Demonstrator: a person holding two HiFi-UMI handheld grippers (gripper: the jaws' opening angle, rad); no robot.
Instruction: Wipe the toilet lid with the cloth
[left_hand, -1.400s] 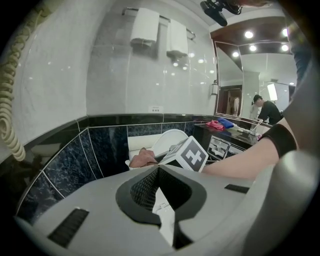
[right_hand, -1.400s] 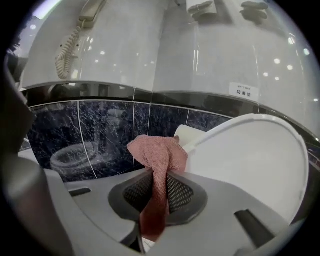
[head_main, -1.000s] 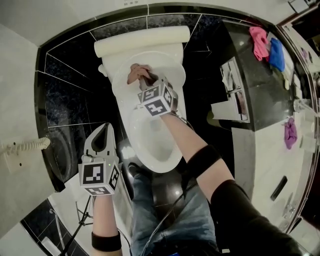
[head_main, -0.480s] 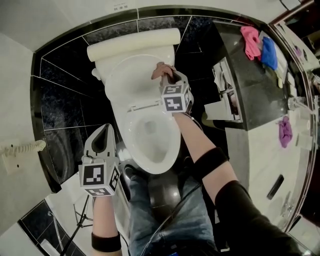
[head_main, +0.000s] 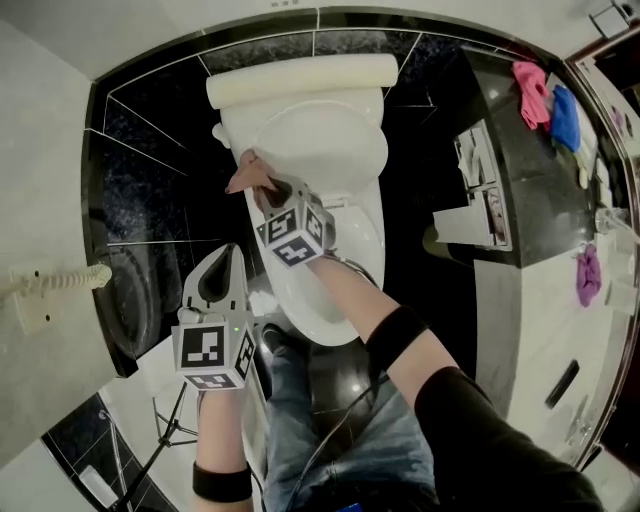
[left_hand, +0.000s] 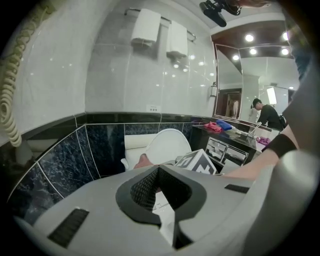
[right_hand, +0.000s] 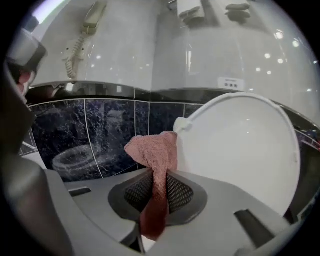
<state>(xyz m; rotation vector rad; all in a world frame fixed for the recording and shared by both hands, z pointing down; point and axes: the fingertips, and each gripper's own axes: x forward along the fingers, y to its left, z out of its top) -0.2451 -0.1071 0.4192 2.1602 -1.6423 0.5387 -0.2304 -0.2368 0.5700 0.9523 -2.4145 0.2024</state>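
My right tool (right_hand: 156, 186) grips the pink terry cloth (right_hand: 152, 150) at the left edge of the raised white plastic toilet lid (right_hand: 240, 150). My left tool (left_hand: 160, 180) is closed and empty.

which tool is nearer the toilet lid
Right. The right tool holds the cloth at the edge of the toilet lid; the left tool sits shut, back beside the bowl.
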